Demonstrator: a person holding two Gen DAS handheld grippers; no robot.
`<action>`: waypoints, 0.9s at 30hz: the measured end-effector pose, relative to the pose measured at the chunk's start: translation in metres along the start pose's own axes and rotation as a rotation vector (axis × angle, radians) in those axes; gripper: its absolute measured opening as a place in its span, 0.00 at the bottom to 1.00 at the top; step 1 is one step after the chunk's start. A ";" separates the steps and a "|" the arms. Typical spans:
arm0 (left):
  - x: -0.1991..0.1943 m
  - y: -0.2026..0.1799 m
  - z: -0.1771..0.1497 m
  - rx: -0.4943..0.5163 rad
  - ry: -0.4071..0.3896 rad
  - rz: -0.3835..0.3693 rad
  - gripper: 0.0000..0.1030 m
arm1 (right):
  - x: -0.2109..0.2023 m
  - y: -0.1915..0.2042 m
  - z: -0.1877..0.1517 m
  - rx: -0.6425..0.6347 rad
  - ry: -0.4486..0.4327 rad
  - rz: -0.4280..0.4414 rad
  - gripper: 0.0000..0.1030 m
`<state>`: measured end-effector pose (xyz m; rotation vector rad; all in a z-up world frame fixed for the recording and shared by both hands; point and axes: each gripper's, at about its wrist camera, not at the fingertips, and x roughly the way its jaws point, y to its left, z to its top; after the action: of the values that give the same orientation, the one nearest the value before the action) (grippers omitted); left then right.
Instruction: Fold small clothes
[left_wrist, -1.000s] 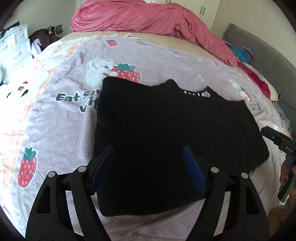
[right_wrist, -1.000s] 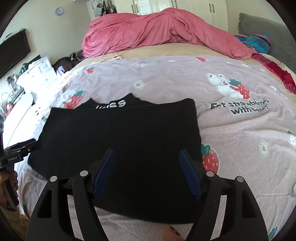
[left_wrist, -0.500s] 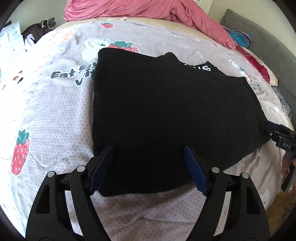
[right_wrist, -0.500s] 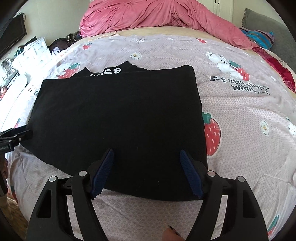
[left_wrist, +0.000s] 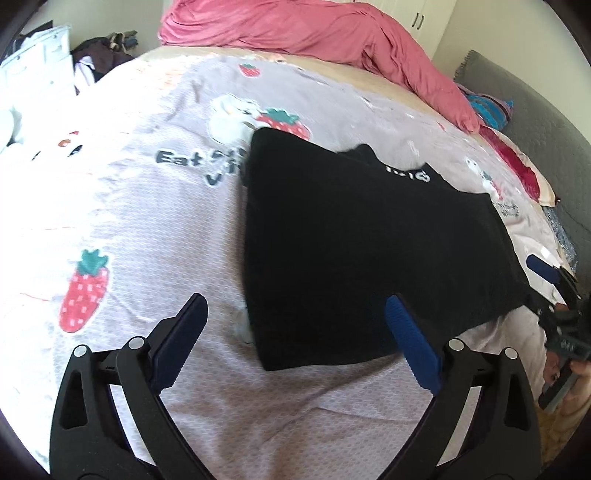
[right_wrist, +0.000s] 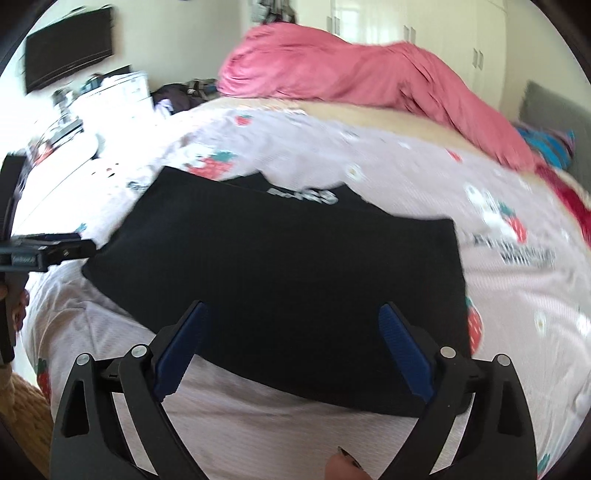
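A black garment (left_wrist: 362, 240) lies folded flat on the strawberry-print bedsheet (left_wrist: 140, 229), a strip with white lettering showing at its far edge. It also shows in the right wrist view (right_wrist: 288, 266). My left gripper (left_wrist: 295, 314) is open and empty, hovering over the garment's near left corner. My right gripper (right_wrist: 293, 321) is open and empty above the garment's near edge. The right gripper also shows at the right edge of the left wrist view (left_wrist: 554, 288), by the garment's right end. The left gripper shows at the left edge of the right wrist view (right_wrist: 48, 251).
A pink duvet (left_wrist: 314, 33) is heaped at the far end of the bed. A grey headboard (left_wrist: 535, 110) and coloured pillows (left_wrist: 491, 107) lie at the right. White drawers (right_wrist: 110, 99) and clutter stand beyond the bed's left side.
Both grippers have pulled back and lifted from the garment, staying open. The left one has shifted left, so the garment's near left corner now lies between its fingers.
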<state>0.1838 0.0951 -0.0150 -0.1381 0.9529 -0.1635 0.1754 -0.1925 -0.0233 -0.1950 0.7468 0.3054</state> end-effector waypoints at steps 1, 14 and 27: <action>-0.002 0.002 0.000 -0.003 -0.004 0.002 0.88 | 0.000 0.009 0.003 -0.022 -0.010 0.003 0.94; -0.010 0.037 0.015 -0.085 -0.025 0.055 0.91 | 0.021 0.095 0.007 -0.192 -0.018 0.053 0.95; -0.002 0.055 0.034 -0.130 -0.026 0.118 0.91 | 0.049 0.159 0.002 -0.396 -0.012 0.008 0.95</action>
<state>0.2153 0.1504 -0.0043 -0.2022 0.9431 0.0093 0.1564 -0.0332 -0.0657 -0.5642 0.6702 0.4605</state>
